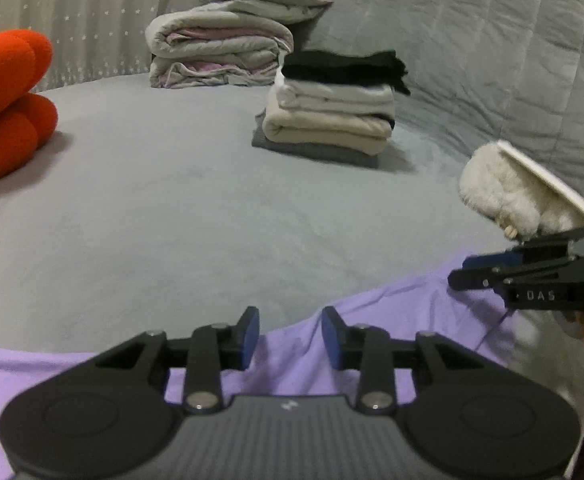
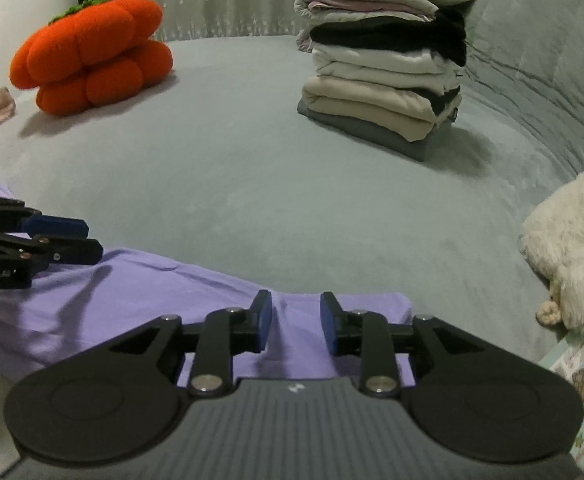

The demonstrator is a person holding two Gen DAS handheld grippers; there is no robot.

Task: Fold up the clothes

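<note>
Both grippers, left (image 1: 290,338) and right (image 2: 295,322), agape and empty over purple garment (image 2: 132,300) at bed's (image 2: 252,184) near edge; risk: pinching one layer only, so fold drags crooked.

Both tools look the same. The left gripper (image 1: 290,336) and the right gripper (image 2: 295,320) have a grey ribbed body with a small white logo, two round black side plates, black link arms with silver screws, and blue pads (image 2: 266,318) on the fingers.
</note>
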